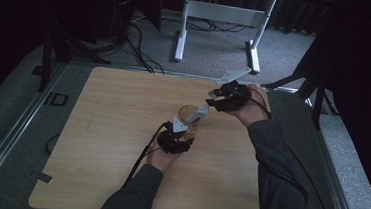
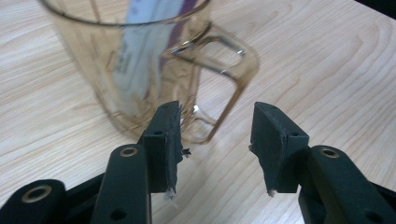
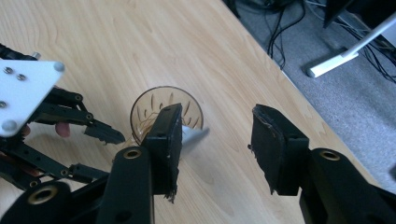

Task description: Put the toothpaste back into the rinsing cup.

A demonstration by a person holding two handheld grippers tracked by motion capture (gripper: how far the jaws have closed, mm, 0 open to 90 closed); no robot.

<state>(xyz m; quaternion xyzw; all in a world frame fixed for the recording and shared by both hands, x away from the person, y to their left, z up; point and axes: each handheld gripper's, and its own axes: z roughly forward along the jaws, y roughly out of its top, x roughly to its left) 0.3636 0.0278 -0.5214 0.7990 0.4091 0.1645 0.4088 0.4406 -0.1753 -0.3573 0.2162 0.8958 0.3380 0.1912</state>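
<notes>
At frame centre the cup [image 1: 188,116] stood freed; both grippers, left [image 2: 217,135] and right [image 3: 217,140], gaped empty; a careless brush could topple it.

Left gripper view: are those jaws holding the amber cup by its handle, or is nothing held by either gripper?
Nothing is held. The left gripper stands open just short of the amber cup, clear of its handle. The right gripper is open too, with nothing between its jaws.

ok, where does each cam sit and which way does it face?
High view: above the person's side, looking forward and down at the table; forearms and both grippers show.
Left gripper view: on the left gripper, facing the amber mug.
Right gripper view: on the right gripper, looking down at the mug.
All three share the mug.
</notes>
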